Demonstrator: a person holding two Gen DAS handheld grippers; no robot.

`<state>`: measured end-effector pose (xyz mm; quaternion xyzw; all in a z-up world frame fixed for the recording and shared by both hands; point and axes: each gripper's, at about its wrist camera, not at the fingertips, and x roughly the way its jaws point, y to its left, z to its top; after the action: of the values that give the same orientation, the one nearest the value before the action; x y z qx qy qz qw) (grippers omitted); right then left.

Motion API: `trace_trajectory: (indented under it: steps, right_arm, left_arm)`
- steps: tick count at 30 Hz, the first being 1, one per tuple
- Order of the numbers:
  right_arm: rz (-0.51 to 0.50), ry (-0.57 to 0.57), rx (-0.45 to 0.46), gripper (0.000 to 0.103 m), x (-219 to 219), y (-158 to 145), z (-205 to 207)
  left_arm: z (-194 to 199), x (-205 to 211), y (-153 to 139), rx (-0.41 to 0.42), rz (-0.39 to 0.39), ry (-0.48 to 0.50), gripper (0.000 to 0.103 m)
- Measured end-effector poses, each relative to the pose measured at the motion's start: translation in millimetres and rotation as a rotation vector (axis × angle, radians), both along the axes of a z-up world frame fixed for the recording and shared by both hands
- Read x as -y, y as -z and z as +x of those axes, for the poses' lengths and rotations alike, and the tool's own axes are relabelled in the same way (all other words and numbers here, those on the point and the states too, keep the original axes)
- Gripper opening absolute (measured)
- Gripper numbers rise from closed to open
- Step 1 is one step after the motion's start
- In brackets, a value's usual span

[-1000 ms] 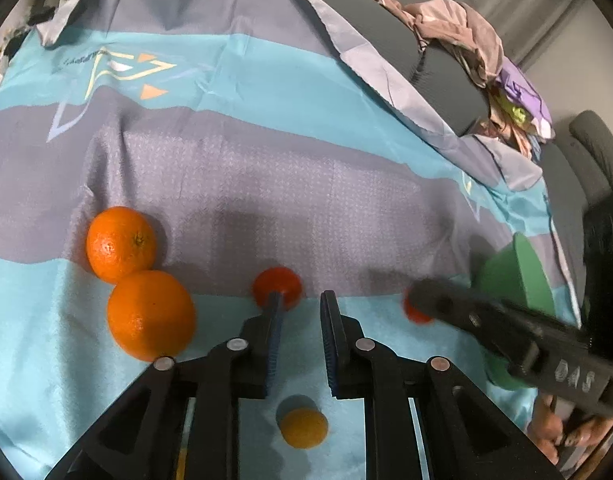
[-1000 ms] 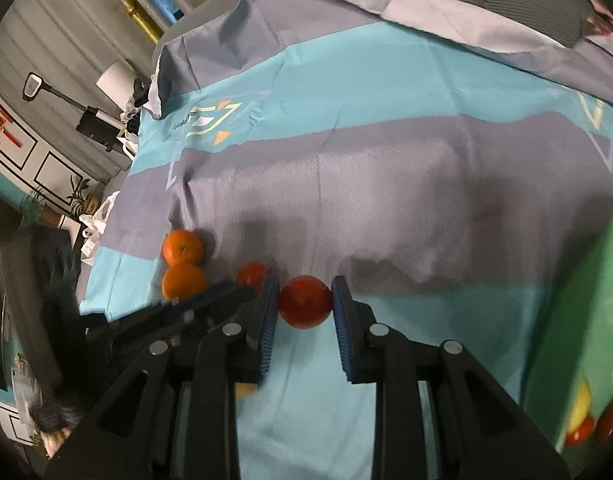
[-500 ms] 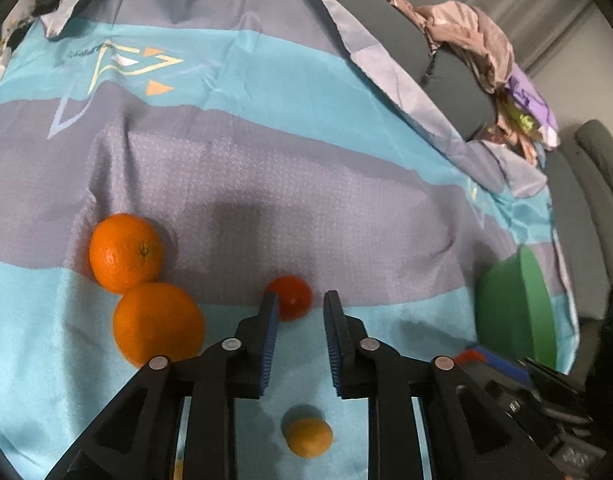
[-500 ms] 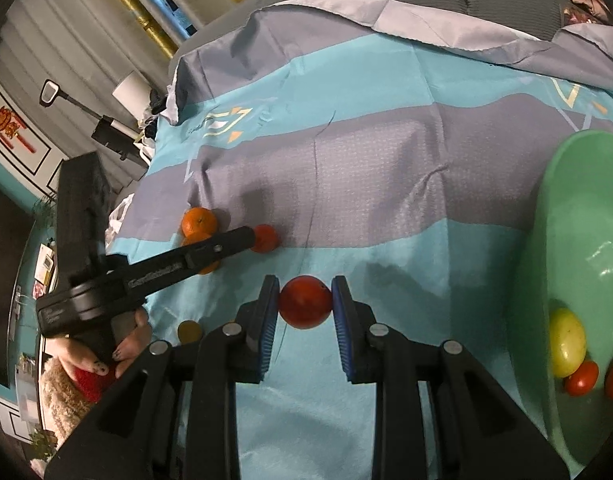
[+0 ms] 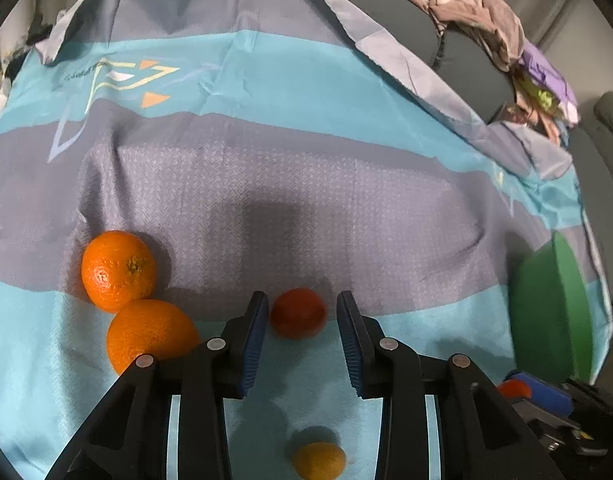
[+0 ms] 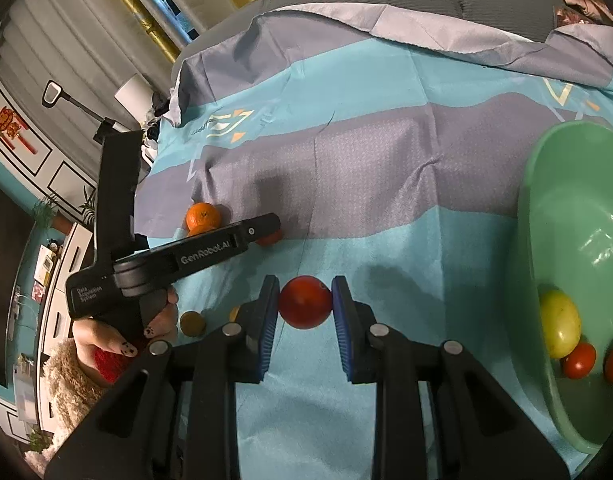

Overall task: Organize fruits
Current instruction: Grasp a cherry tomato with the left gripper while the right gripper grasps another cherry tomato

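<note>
Right now, by label:
Right hand-held gripper (image 6: 305, 304): closed on a red tomato (image 6: 305, 301), both blue pads pressed to its sides, held above the teal and grey bedsheet (image 6: 386, 168).
Left hand-held gripper (image 5: 299, 334): open, its pads standing either side of a small red-orange fruit (image 5: 298, 313) that lies on the sheet; neither pad touches it yet, as far as I can tell.
Bowl: the green bowl (image 6: 562, 208) sits at the right of the right-hand view, holding a yellow-green fruit (image 6: 559, 328) and two small red tomatoes (image 6: 579, 360).
Loose fruit: two oranges (image 5: 118, 270) touch each other to the left of the open gripper; a small yellow-orange fruit (image 5: 319, 461) lies below it, between the gripper's arms.
Step in hand, right side: my guess is the tomato goes to the bowl. Carry it level over the rim and lower it onto a bare patch, since it is soft and would bruise if dropped on the others.
Step in hand, left side: likely closing on the red-orange fruit. Centre the pads first; a round fruit on soft cloth rolls away from an off-centre squeeze.
Hard to make out: the bowl's far side is cut off by the frame edge. One orange is half hidden behind the left gripper's body in the right-hand view. What kind the smaller fruits are is uncertain.
</note>
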<state>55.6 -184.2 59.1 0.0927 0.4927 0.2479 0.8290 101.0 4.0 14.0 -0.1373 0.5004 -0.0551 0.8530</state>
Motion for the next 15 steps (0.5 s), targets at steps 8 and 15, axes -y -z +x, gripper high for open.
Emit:
trace_trajectory:
  steps: [8, 15]
  right_arm:
    - [0.005, -0.002, 0.007, 0.027, 1, -2, -2]
    - [0.001, 0.006, 0.007, 0.027, 3, 0, -1]
  left_arm:
    - [5, 14, 6, 0.006, 0.076, -0.006, 0.035]
    - [5, 16, 9, 0.005, 0.078, -0.018, 0.03]
